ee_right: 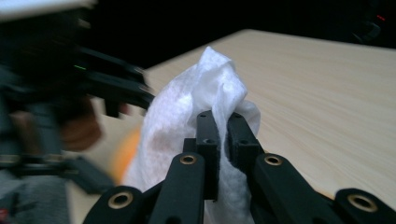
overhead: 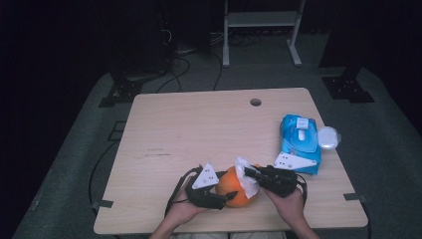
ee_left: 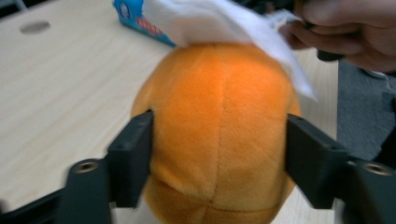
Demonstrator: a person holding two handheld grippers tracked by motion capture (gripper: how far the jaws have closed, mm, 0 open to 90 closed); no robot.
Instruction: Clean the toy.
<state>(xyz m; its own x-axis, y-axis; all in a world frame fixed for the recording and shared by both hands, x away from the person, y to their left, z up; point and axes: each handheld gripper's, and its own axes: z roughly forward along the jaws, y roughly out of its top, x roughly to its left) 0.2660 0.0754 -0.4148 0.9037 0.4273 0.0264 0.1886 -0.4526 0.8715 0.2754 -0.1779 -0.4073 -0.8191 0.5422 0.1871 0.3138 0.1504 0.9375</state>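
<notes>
Overhead, both hands come in from the table's near edge: the left gripper clamps the orange plush ball, the right gripper presses a white wipe on top. Left gripper view: jaws squeeze the ball's sides under the wipe. Right gripper view: jaws pinch the wipe tightly
</notes>
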